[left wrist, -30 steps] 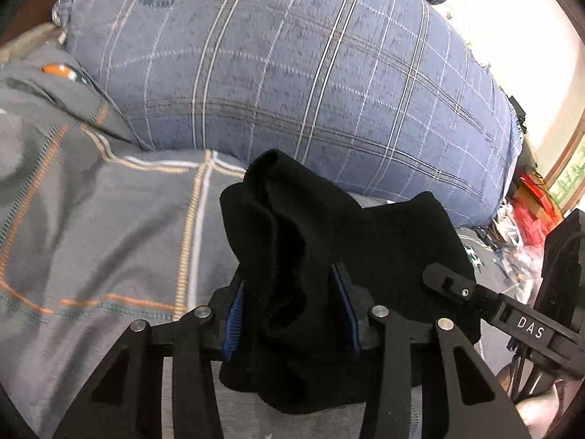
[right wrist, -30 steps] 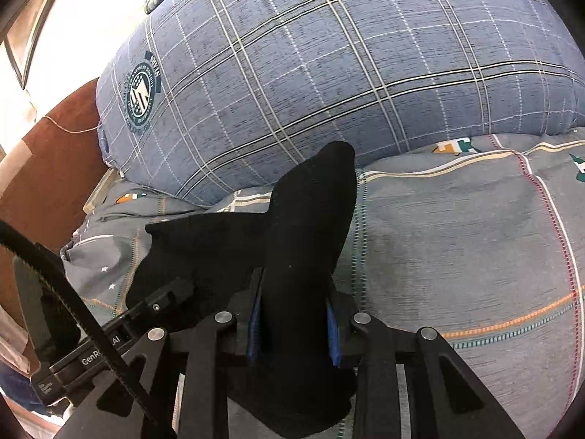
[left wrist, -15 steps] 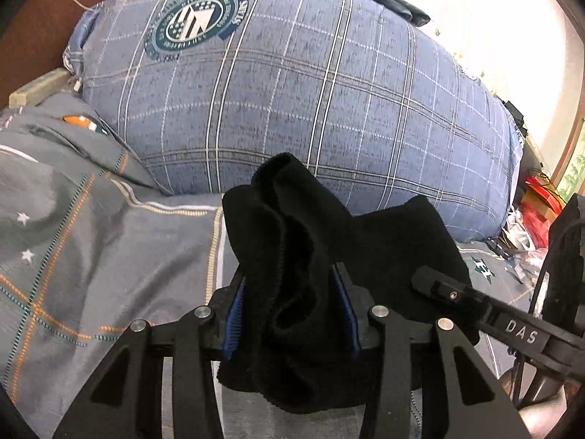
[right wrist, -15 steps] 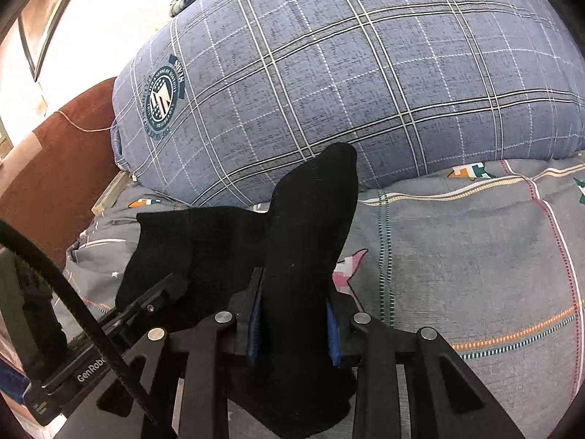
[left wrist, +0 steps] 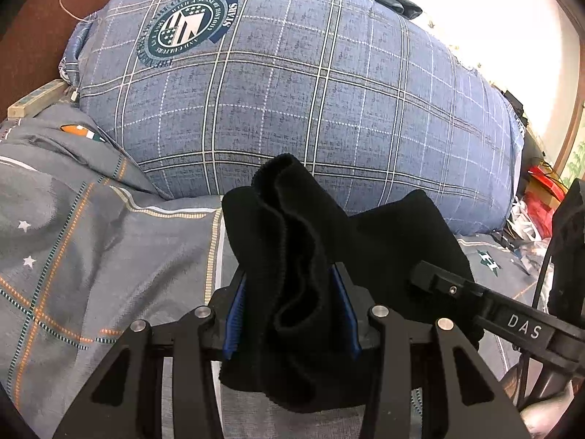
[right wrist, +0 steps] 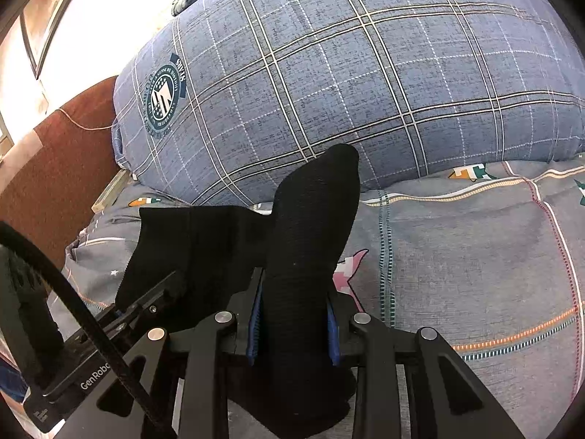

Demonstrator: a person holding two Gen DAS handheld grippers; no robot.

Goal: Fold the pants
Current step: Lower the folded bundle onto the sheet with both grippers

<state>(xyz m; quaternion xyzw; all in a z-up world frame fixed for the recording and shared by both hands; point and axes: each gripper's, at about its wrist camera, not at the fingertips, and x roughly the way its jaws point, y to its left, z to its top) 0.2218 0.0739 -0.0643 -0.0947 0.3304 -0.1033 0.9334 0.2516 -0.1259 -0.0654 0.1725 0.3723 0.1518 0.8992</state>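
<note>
The black pants are bunched between the blue pads of my left gripper, which is shut on them. The cloth stands up past the fingertips and spreads right, where the right gripper's finger also holds it. In the right wrist view my right gripper is shut on another part of the black pants. The cloth stretches left to the other gripper. Both hold the pants above the grey patterned bedsheet.
A big blue plaid pillow with a round crest lies just beyond the pants; it also fills the right wrist view. A brown headboard stands at the left. Clutter with red items sits at the bed's right edge.
Both grippers, still shut on the pants, have risen and tilted up; the pillow's crest and the headboard have come further into view. The grip on the cloth is unchanged.
</note>
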